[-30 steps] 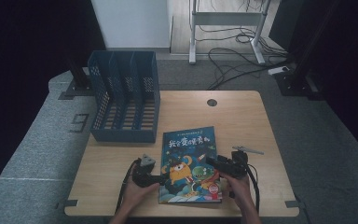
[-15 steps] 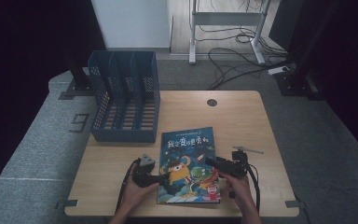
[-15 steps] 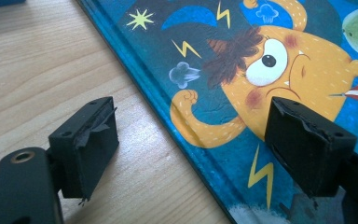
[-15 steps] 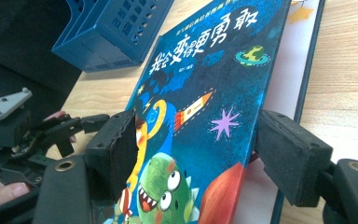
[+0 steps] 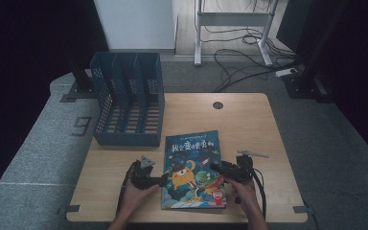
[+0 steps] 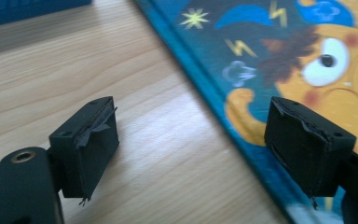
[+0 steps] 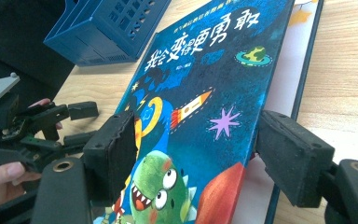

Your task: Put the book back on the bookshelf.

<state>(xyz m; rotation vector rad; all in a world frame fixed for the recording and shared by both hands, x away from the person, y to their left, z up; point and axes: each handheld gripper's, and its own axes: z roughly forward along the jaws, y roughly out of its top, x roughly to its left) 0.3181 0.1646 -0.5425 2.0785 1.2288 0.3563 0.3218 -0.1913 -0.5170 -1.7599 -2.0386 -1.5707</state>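
Note:
A blue picture book [image 5: 191, 167] with cartoon monsters lies flat near the table's front edge. My left gripper [image 5: 160, 179] sits at its left edge, open, and in the left gripper view its jaws [image 6: 191, 144] straddle the book's spine edge [image 6: 242, 121], one over bare wood and one over the cover. My right gripper [image 5: 215, 168] is at the book's right side, also open. In the right gripper view [image 7: 193, 149] the front cover [image 7: 205, 84] lies between the wide jaws, its free edge slightly raised off a white page [image 7: 284, 79].
A blue three-slot file organizer [image 5: 127, 105] stands at the back left of the wooden table [image 5: 249, 124]. A round cable hole [image 5: 217, 105] sits near the far edge. The person's hands come in over the front edge. Cables run across the floor behind.

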